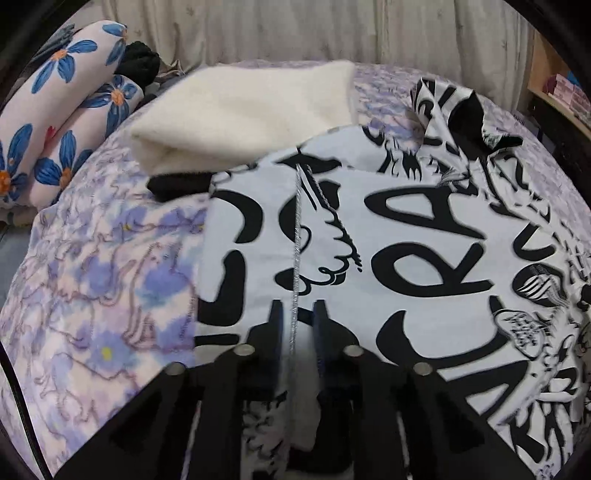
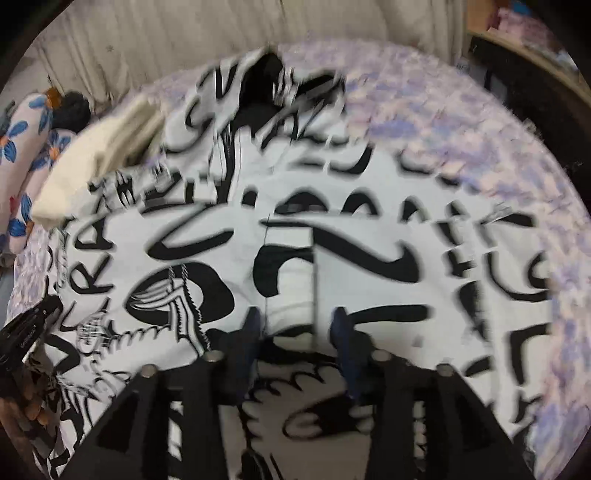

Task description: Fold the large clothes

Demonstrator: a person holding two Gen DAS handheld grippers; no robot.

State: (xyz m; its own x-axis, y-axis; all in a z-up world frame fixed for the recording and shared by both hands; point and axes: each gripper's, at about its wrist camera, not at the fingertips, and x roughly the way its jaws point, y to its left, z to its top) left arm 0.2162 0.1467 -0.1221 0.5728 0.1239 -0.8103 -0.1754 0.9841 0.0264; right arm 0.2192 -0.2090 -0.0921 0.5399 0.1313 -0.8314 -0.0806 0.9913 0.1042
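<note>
A large white garment (image 1: pixel 424 229) with bold black lettering lies spread over the bed. In the left wrist view my left gripper (image 1: pixel 299 321) stands at its left part, jaws narrow, pinching a fold with a silver stitched seam (image 1: pixel 296 229) that runs up between the fingers. In the blurred right wrist view the garment (image 2: pixel 369 206) fills the frame. My right gripper (image 2: pixel 297 325) hovers over a folded white strip (image 2: pixel 291 291), which lies between its pads. The jaws stand wide apart and the pads are clear of the cloth. The garment's black-lined neck (image 1: pixel 469 114) is at the far end.
A folded cream cloth (image 1: pixel 240 110) rests on a black item (image 1: pixel 177 184) just beyond the garment. Rolled blue-flowered bedding (image 1: pixel 66 110) lies far left. Purple floral bedsheet (image 1: pixel 103 277) shows to the left, a curtain (image 1: pixel 295 29) behind, and a wooden shelf (image 1: pixel 554 92) at right.
</note>
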